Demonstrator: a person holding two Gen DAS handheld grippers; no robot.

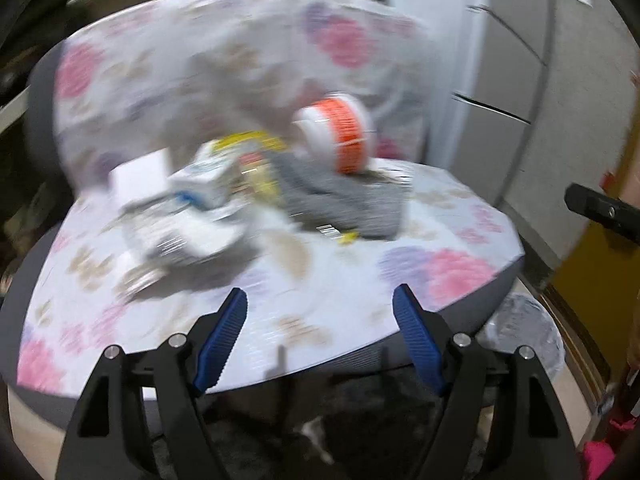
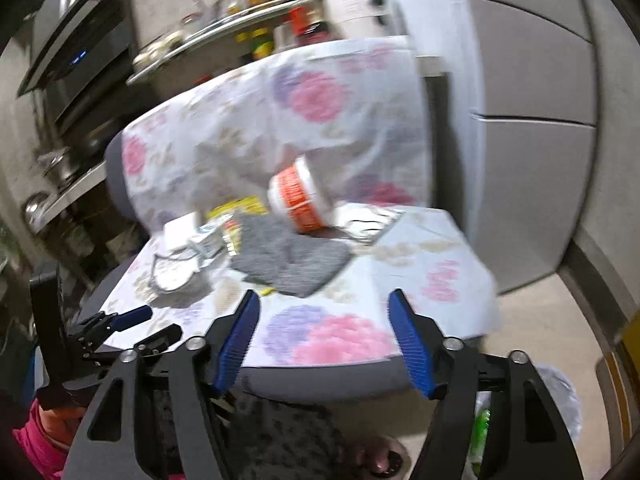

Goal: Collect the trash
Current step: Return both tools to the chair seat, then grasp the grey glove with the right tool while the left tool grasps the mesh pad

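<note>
Both grippers spread apart and holding nothing, left gripper (image 1: pixel 320 300) and right gripper (image 2: pixel 324 304) over the chair seat (image 2: pixel 440 248), trash pile (image 2: pixel 192 252), grey cloth (image 2: pixel 288 260) and white-orange jar (image 2: pixel 300 196) near the backrest (image 2: pixel 240 120).

open right gripper (image 2: pixel 324 320), floral chair (image 2: pixel 400 272), tipped orange-labelled jar (image 2: pixel 298 196), grey cloth (image 2: pixel 288 260)

Chair (image 2: pixel 332 380) with grey padding, seat and backrest draped in a white floral cloth (image 2: pixel 320 332) printed with pink and purple blooms. Behind, open metal shelves (image 2: pixel 224 26) crowded with jars and bottles; contents blurred. White appliance (image 2: pixel 356 4) on the upper shelf. Dark oven-like unit (image 2: pixel 80 52) at far left. Pale grey cabinet fronts (image 2: pixel 536 184) at right. Beige floor (image 2: pixel 540 332) below.
</note>
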